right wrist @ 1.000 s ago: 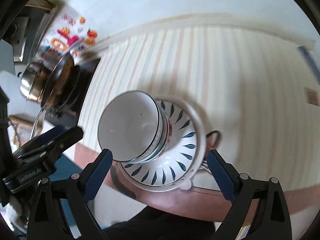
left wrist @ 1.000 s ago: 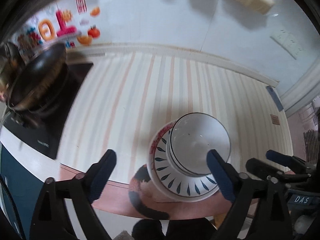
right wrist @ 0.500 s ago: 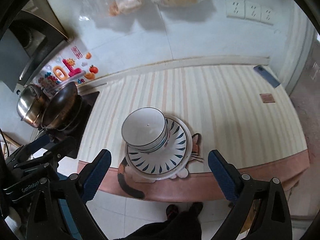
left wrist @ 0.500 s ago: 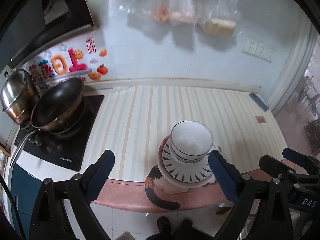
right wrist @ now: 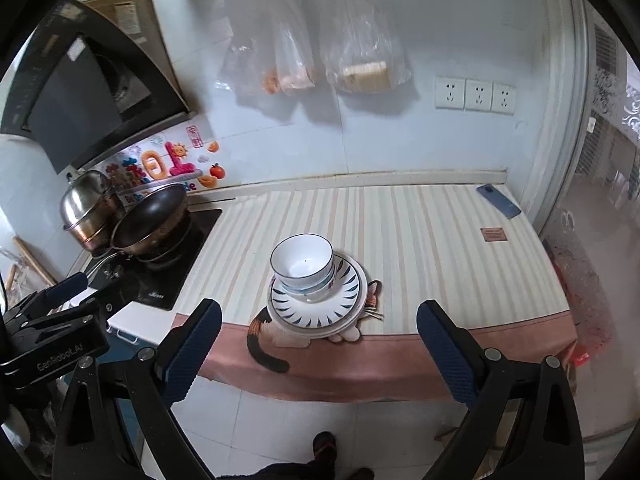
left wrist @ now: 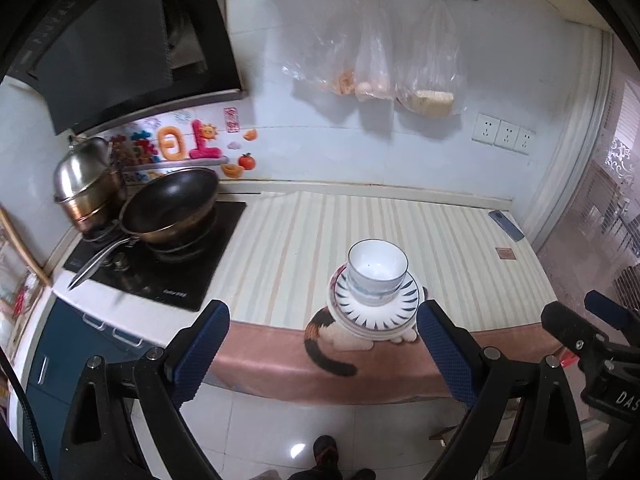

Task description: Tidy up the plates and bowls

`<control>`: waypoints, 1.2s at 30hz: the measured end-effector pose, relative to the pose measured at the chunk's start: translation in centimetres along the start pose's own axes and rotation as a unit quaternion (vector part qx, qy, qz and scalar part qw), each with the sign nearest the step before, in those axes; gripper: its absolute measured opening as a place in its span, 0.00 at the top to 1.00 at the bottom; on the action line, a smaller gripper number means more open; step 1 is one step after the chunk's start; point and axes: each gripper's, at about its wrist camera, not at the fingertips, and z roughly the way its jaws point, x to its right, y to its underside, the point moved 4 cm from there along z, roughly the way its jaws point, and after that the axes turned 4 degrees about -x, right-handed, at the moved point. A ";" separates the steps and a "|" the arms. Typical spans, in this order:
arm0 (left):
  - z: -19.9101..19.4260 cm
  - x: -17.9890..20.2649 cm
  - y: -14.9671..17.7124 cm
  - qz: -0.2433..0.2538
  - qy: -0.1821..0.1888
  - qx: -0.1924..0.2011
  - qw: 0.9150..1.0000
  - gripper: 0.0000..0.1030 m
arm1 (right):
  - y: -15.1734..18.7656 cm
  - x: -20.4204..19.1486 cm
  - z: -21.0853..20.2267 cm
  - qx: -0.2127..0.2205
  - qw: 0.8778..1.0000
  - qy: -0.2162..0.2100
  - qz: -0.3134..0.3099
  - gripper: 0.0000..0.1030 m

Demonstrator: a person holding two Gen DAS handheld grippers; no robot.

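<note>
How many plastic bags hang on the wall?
3: the left bag, the middle bag and the right bag hang side by side above the counter.

1. Left gripper (left wrist: 322,350): jaws spread wide, nothing between the blue pads (left wrist: 202,350). Both fingers sit low in the left wrist view, symmetric about centre.
2. Right gripper (right wrist: 318,350): same state, jaws wide apart, pads (right wrist: 446,350) bare, no contact with anything.
3. The two units are side by side: the right one's body shows at the far right edge of the left wrist view, and the left one's at the far left edge of the right wrist view.
4. Both point forward and tilted down.
</note>
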 end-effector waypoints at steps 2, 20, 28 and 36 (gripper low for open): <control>-1.4 -0.1 1.0 -0.001 -0.005 0.002 1.000 0.07 | 0.9 -0.1 -1.6 0.005 1.000 -0.002 -0.002 0.03; -5.9 0.3 5.1 -0.011 -0.011 0.017 1.000 0.07 | 5.4 -0.2 -7.5 0.027 0.999 0.007 -0.025 0.02; -6.1 0.0 5.7 -0.012 -0.013 0.016 1.000 0.07 | 5.4 -0.2 -7.5 0.027 0.999 0.009 -0.027 0.02; -6.1 0.0 5.9 -0.012 -0.013 0.013 1.000 0.07 | 5.5 -0.2 -7.2 0.027 0.999 0.015 -0.030 0.02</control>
